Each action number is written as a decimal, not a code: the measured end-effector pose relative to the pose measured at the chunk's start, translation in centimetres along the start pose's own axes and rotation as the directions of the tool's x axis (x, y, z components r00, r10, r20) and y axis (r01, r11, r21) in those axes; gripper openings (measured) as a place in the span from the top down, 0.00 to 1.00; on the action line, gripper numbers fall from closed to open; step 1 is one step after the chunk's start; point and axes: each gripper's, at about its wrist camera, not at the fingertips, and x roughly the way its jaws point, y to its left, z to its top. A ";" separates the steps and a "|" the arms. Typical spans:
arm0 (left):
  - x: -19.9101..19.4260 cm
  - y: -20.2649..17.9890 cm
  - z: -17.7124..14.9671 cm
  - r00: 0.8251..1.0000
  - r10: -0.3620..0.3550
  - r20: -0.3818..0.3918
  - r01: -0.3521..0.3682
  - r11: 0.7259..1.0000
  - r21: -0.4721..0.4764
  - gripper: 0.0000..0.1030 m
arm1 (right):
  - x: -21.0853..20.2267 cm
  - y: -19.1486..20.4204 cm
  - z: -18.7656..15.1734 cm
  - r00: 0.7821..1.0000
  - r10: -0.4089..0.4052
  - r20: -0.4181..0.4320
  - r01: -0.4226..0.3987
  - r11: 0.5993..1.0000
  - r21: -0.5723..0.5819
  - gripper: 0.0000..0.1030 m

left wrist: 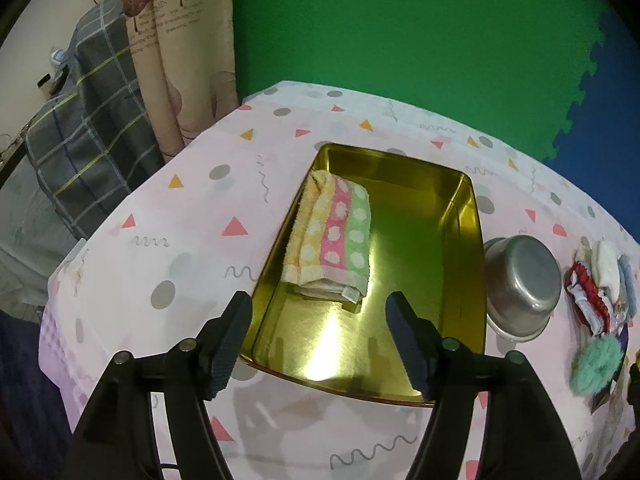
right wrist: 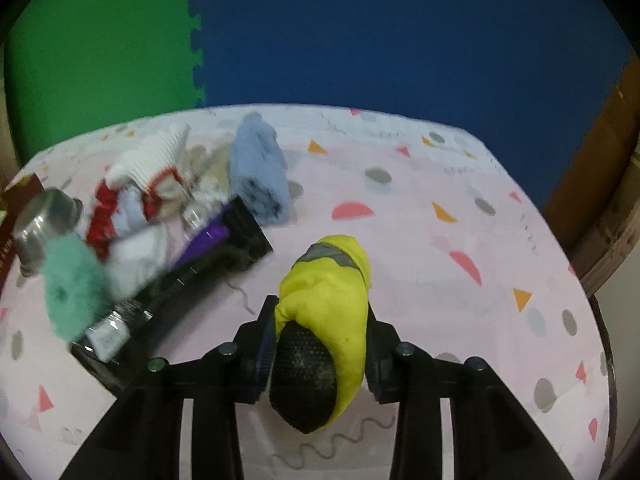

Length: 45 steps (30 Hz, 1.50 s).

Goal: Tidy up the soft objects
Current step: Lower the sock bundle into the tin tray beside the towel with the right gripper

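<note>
On the left, the left gripper [left wrist: 318, 322] hangs with its jaws spread wide and nothing between them, just over the near end of one gold metal tray [left wrist: 460, 248] on the patterned pink tablecloth [left wrist: 168, 208]. One folded towel [left wrist: 330, 236], striped yellow, pink and green with white dots, lies inside the tray against its left wall; the rest of the tray floor is bare and shiny. Beyond the table's left edge hang a plaid cloth [left wrist: 88, 120] and a printed curtain [left wrist: 176, 52]. Just right of the tray, one steel bowl [left wrist: 520, 284] stands upside down, touching or almost touching the tray's right wall.

Farther right lies a heap of soft things on and around a black box lid [right wrist: 224, 248]: one white knitted piece [right wrist: 152, 156], one red scrunchie [right wrist: 104, 216], one fluffy teal scrunchie [right wrist: 74, 288], one light blue folded cloth [right wrist: 260, 176], and other pale fabrics too blurred to count. The heap crowds the space between the bowl and the right gripper.

On the right, the right gripper [right wrist: 320, 332] is clenched on one rolled yellow and black glove [right wrist: 328, 312], which has a grey band near its far end. The glove is squeezed between both pads, above the tablecloth and well apart from the tray.
</note>
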 end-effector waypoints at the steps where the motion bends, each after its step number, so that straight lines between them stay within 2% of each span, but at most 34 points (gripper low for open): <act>1: -0.1 0.1 0.1 1.000 0.002 0.000 -0.002 1.000 0.001 0.33 | -0.4 0.2 0.2 1.000 0.005 0.008 -0.005 1.000 0.000 0.64; 6: -0.4 0.7 0.3 1.000 -0.011 -0.010 0.011 1.000 0.005 0.33 | -3.0 2.4 1.7 0.997 0.068 0.048 -0.067 0.997 -0.024 0.64; 12: -1.4 2.3 1.0 1.000 0.025 0.014 -0.025 1.000 0.002 0.33 | -6.0 7.7 2.8 0.980 0.188 0.072 -0.180 0.978 -0.108 0.64; 15: -2.0 3.6 1.4 0.999 0.030 0.028 -0.029 0.999 -0.035 0.32 | -7.0 11.6 3.0 0.962 0.265 0.058 -0.253 0.953 -0.169 0.64; 20: -2.4 4.5 1.6 0.999 0.038 0.035 -0.037 0.999 -0.037 0.30 | -8.0 19.3 2.6 0.919 0.393 0.020 -0.374 0.888 -0.268 0.64; 28: -2.2 5.3 1.8 0.999 0.036 0.024 -0.035 0.998 -0.051 0.30 | -9.8 29.1 2.5 0.856 0.515 -0.033 -0.487 0.785 -0.382 0.64; 35: -1.7 6.6 2.0 0.999 0.036 0.003 -0.036 0.996 -0.084 0.30 | -9.1 34.8 2.4 0.829 0.552 -0.091 -0.533 0.729 -0.429 0.64; 45: -1.4 7.8 2.2 0.999 0.032 -0.008 -0.032 0.993 -0.118 0.30 | -6.2 40.4 2.2 0.830 0.533 -0.164 -0.541 0.700 -0.467 0.61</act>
